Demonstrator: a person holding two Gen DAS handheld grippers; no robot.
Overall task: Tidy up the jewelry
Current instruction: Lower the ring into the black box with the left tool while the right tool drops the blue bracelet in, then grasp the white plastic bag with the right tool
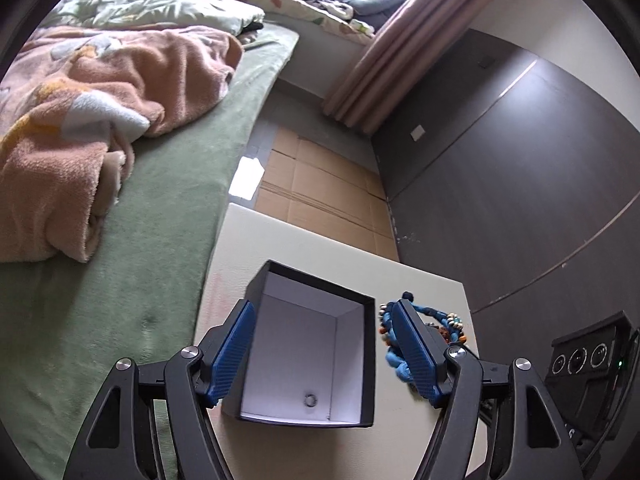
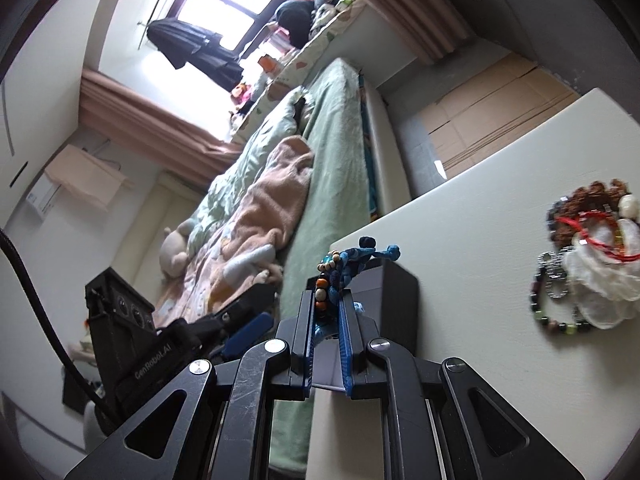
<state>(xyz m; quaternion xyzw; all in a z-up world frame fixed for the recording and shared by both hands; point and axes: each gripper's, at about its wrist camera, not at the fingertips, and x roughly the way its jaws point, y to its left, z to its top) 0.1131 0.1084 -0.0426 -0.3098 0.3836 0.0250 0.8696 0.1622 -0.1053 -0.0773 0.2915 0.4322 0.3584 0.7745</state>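
Low in the left wrist view, the left tongs stand spread above the open black white-lined cardboard box on the cream tabletop, a small metal ring inside. The right tongs pinch a blue braided beaded bracelet at centre frame.

Open tongs — black box, small ring
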